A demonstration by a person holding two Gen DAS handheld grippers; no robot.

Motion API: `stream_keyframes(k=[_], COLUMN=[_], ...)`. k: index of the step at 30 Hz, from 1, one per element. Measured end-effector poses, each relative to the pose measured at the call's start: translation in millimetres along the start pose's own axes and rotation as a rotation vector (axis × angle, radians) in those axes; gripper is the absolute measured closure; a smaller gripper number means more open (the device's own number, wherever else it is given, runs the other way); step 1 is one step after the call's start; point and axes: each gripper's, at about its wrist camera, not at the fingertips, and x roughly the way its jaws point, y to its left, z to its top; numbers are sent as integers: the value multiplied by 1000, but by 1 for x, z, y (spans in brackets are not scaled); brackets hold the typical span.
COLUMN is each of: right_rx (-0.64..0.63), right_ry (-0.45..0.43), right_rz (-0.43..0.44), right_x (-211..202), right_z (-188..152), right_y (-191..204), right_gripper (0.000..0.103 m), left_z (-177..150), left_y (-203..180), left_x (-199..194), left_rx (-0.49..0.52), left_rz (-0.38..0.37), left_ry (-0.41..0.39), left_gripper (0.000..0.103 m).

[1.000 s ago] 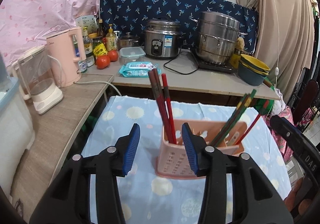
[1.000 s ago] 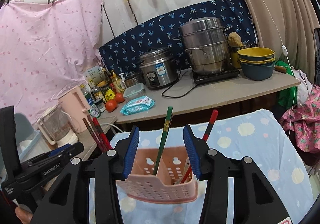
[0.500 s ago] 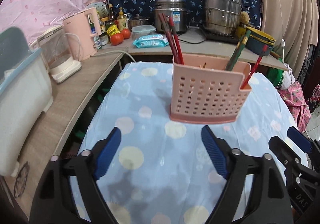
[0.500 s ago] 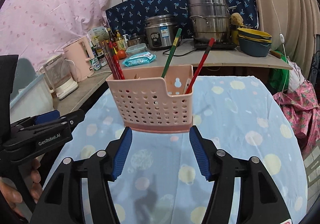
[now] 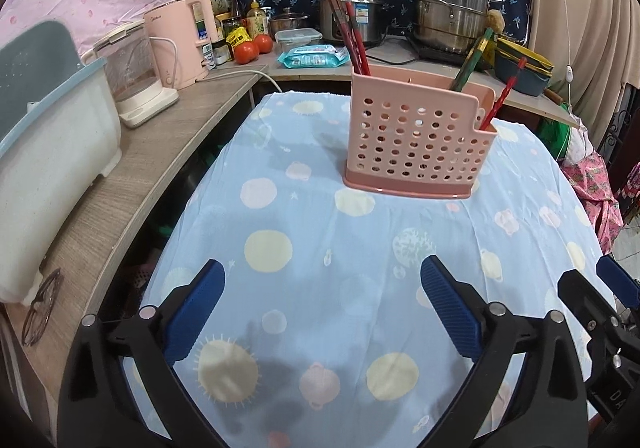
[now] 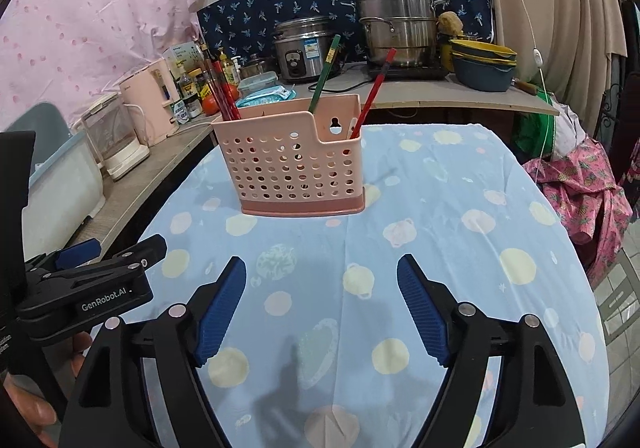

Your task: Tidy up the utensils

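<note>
**Chopsticks sorted, grippers clear of the caddy**

On the blue tablecloth (image 5: 320, 232), the left gripper (image 5: 322, 302) spreads its jaws wider, nothing between them. The pink caddy (image 5: 416, 143) stands well ahead, holding dark-red chopsticks (image 5: 354, 43) at left, green (image 6: 325, 71) and red (image 6: 374, 91) at right. The right gripper (image 6: 322, 298) is likewise opening, empty.

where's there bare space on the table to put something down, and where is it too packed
Free: the blue spotted cloth between the pink utensil holder and both grippers, and the cloth to the holder's right. Crowded: the back counter with rice cooker, steamer pot and bowls; the left counter with kettles.
</note>
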Motion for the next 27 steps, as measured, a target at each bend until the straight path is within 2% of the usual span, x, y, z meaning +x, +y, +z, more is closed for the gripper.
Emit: stream_keyframes(k=[3, 5, 12, 13, 27], right_rx=[8, 3, -3, 1, -3], right_ry=[0, -14, -48, -46, -36], right_rz=[-5, -26, -50, -44, -49], right_x=[-5, -9, -21, -21, -23], right_z=[-6, -9, -15, -15, -18], right_y=[-4, -5, -8, -9, -10], right_gripper=[26, 19, 16, 7, 7], left_z=[-6, -8, -12, -13, -18], left_y=[1, 2, 2, 1, 1], left_x=[-2, -3, -10, -11, -15], left_rx=[2, 2, 8, 10, 9], left_rz=[11, 14, 25, 27, 34], left_ry=[5, 10, 8, 7, 6], left_gripper=[7, 7, 7, 7, 7])
